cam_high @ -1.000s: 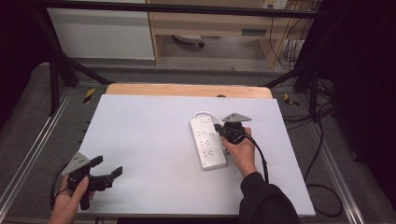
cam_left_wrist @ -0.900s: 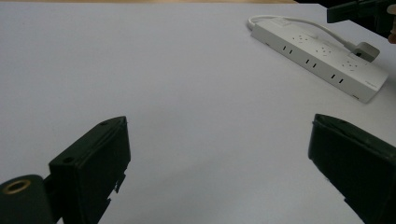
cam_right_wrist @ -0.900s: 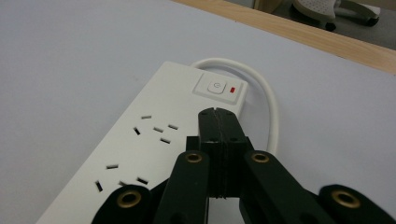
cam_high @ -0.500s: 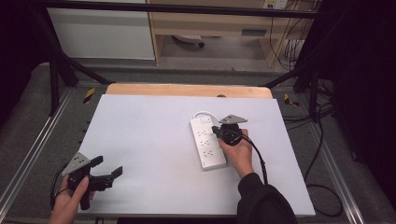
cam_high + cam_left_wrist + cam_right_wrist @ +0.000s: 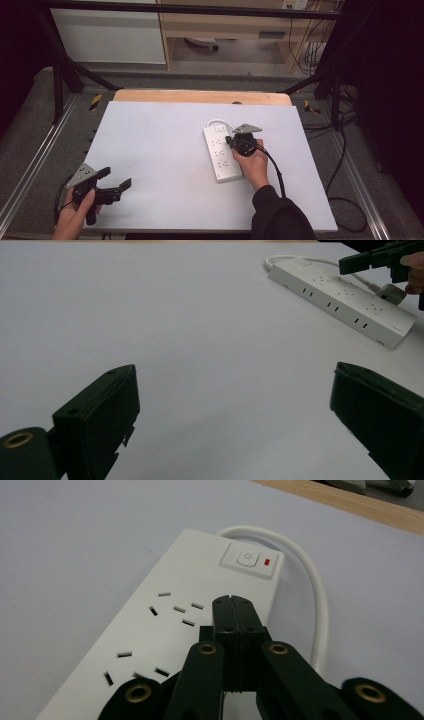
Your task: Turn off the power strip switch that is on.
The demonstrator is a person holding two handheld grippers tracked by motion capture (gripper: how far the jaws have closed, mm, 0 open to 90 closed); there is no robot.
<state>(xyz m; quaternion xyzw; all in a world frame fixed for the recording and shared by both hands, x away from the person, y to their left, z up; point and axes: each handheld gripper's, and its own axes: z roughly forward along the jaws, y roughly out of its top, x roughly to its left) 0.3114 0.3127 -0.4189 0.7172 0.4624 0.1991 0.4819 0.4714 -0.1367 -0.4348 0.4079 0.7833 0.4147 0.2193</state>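
White power strip (image 5: 222, 155) flat on the white table (image 5: 150, 135), toward the far right side, sockets facing up. Easy to reach from above that way. At its far end, a square switch (image 5: 248, 558) with a small red light (image 5: 268, 561) beside it. White cord (image 5: 312, 585) looping out from that same end and bending back along the strip's side.

Right gripper (image 5: 233, 141) just above the strip, over the sockets, aimed at the switch. Jaws shut tight together, with nothing between them. Probably kept shut to make one firm tip, good for poking a button. Tip not yet on the switch, just short of it. Hand low behind the gripper, near the strip's right edge, likely to keep the push steady.

Left gripper (image 5: 114, 178) far off at the near left corner of the table, well apart from the strip. Jaws wide apart, holding nothing, with bare table between them. Probably parked there to keep out of the way. No need for a second hand here, as it seems: a flat strip stays put under a push from above.

Next, most likely: a small move forward and down onto the switch. Risk of sliding off the smooth button, or nudging the whole strip along the table.
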